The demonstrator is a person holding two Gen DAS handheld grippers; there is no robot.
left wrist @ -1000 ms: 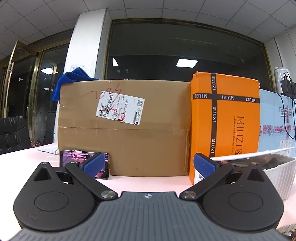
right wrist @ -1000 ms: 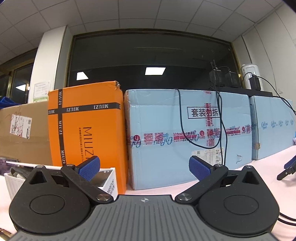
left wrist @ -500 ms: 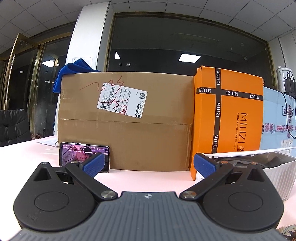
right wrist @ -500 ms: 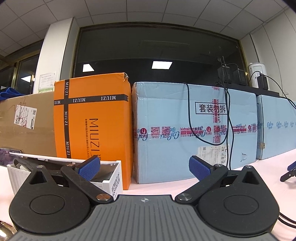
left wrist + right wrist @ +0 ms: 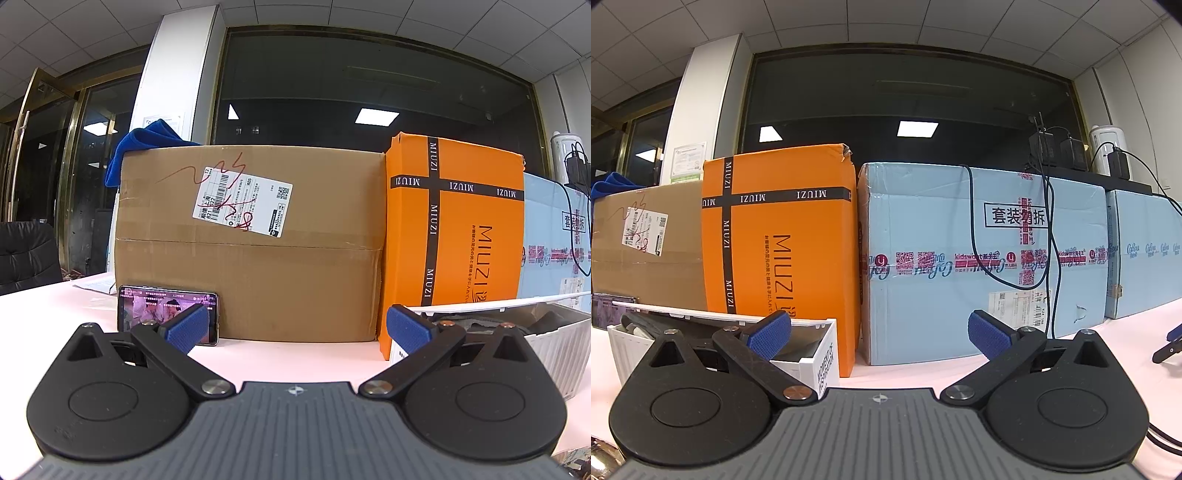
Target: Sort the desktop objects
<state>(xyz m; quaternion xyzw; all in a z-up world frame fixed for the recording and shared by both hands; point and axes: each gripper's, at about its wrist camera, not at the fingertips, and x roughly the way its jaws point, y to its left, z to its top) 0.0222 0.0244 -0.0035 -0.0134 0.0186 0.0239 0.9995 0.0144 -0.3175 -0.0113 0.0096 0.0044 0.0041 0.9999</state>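
Note:
My left gripper (image 5: 295,326) is open and empty above the pale table, facing a brown cardboard box (image 5: 251,266). A white storage bin (image 5: 554,343) with dark items inside stands to its right; it also shows in the right wrist view (image 5: 812,354) at the lower left. My right gripper (image 5: 879,334) is open and empty, facing an orange MIUZI box (image 5: 783,251) and a light blue carton (image 5: 979,258). A phone (image 5: 147,310) with a lit screen leans against the brown box, behind my left blue fingertip (image 5: 186,328).
The orange MIUZI box (image 5: 458,240) stands right of the brown box. A blue cloth (image 5: 147,144) lies on the brown box. A black cable (image 5: 1049,240) hangs over the blue carton. A black clip-like object (image 5: 1169,345) is at the far right. A black chair (image 5: 26,254) sits left.
Both views have tilted up and pulled back slightly: the boxes sit lower and the phone and the bin show more fully. Both grippers stay open and empty.

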